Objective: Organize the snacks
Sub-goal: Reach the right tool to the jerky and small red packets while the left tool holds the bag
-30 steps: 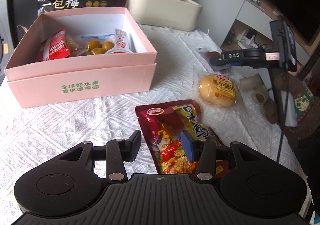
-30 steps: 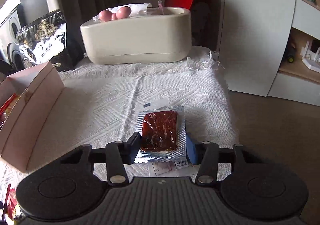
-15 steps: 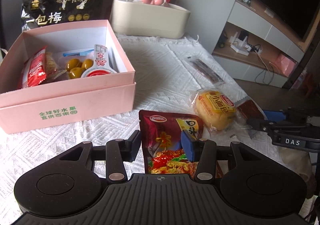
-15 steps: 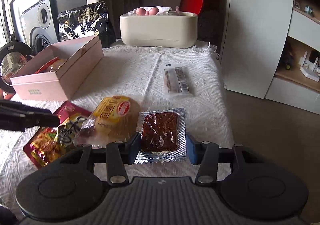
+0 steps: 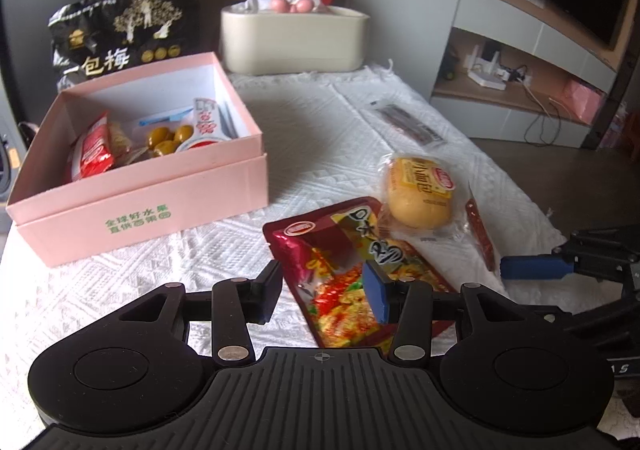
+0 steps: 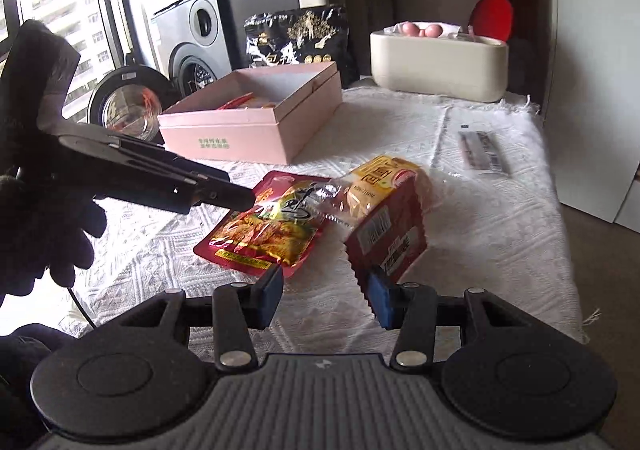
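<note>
Broadly, layout: snacks are spread on a cloth-covered counter (image 5: 504,186), beside an open pink box (image 5: 160,210)
Left gripper (image 5: 322,282): its jaws are seen about half apart above a glossy red pouch (image 5: 344,250); the blue pad of one finger overlaps the pouch, and whether it is touched cannot be told
Left hand (image 6: 44,218): a dark glove is worn
Right gripper (image 6: 324,290): its jaws are held part-way apart with nothing clamped; a dark red packet (image 6: 386,234) is tipped up on edge against one blue pad only
Dark red packet: flat and foil-backed with a saw-toothed edge; a barcode label is shown on its back, and it is leaned on the bun (image 5: 418,194)
Bun: round and yellow, sealed in crinkled clear film, just beside the red pouch
Strip packet (image 5: 408,122): long, flat and clear, laid apart nearer the far end
Pink box: rectangular card with green print on its wall; a red wrapper (image 5: 94,150) and olive-coloured rounds (image 5: 166,138) are held inside
Black bag (image 5: 124,34): shiny, gold-printed, stood behind the box
Cream container (image 5: 292,46): smooth and rounded, with pink egg shapes (image 5: 290,5) on top
Cloth (image 5: 320,122): white, woven in raised diamonds, fringed at the edge
Room: a washing machine (image 6: 192,46) and a window (image 6: 48,10) are seen on one side, shelves (image 5: 520,62) on the other
</note>
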{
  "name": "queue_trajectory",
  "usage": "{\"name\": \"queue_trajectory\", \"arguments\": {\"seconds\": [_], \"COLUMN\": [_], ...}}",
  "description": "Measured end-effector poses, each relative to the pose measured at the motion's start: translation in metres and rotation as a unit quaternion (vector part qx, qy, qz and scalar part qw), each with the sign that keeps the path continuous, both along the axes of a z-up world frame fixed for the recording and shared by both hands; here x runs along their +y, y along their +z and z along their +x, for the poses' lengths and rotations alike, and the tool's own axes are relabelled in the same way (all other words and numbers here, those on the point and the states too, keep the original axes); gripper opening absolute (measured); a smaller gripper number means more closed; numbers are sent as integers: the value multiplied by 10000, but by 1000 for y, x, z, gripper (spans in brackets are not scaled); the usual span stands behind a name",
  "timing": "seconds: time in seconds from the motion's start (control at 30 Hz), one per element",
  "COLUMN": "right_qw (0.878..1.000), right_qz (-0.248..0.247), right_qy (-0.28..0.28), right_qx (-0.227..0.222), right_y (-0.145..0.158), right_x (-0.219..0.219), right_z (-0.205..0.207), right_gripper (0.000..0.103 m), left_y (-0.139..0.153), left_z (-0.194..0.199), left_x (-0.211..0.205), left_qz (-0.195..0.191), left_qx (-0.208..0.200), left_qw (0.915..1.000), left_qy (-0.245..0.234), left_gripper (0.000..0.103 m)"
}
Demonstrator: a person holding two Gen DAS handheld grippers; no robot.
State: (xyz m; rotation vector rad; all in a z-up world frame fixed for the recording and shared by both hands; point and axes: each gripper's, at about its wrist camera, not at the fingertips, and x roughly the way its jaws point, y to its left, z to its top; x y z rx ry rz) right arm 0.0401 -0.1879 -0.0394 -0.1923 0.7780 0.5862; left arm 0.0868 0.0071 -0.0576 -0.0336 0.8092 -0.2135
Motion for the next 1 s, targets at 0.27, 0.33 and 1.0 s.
{"name": "queue_trajectory", "arguments": {"seconds": [0.27, 0.33, 1.0], "right_qw": [9944, 9930, 9988], "right_qz": [-178, -298, -135], "right_qy": [-996, -1053, -47], "right_qx": [-315, -454, -458], "right_y": [-5, -5, -8], "right_x": [-16, -15, 30], "right_z": [30, 38, 19], "right_gripper": [51, 52, 69], "left_y": [-10, -10, -13], "left_z": [22, 31, 11], "left_x": [4, 0, 47], "left_qz": [-268, -318, -731], "left_qx": [40, -73, 281], "left_qw": [9996, 9994, 9960], "left_qy": [48, -82, 425], "left_gripper": [50, 50, 49]}}
